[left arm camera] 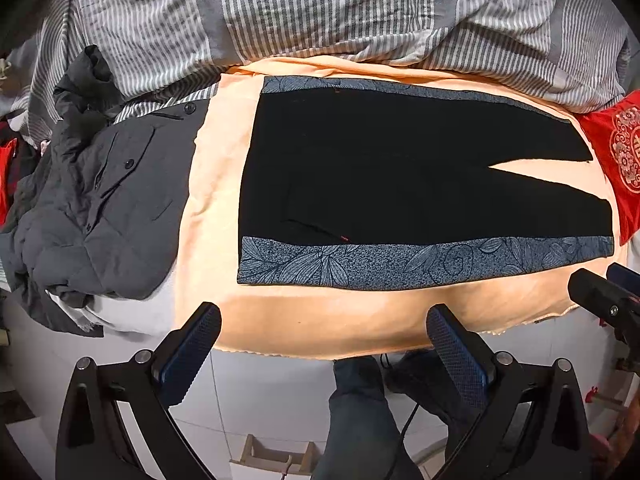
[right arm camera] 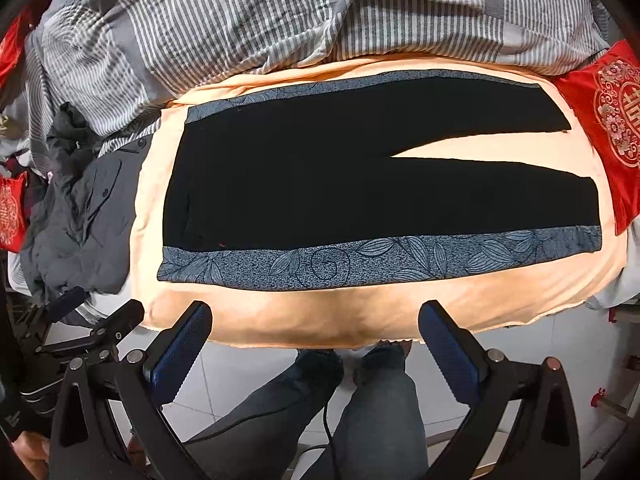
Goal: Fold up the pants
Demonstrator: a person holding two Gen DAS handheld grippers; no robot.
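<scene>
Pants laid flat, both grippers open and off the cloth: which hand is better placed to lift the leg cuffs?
Probably the right gripper: the pants have their cuffs on the right side, while the left gripper sits nearer the waistband.

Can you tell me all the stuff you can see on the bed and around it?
pants: 1, black with blue-grey leaf-print side bands, spread flat on the sheet, waist left, legs right
sheet: 1, peach, under the pants
duvet: 1, grey and white striped, bunched behind the pants
jacket: 1, dark grey padded, heaped left of the sheet
cushion: 1 clear, red with gold pattern, right of the pant legs; more red fabric at far left
floor: white tiles, below the bed edge
person's legs: 2, dark jeans, at the bed edge
left gripper: 1, black, open, empty
right gripper: 1, black, open, empty
</scene>
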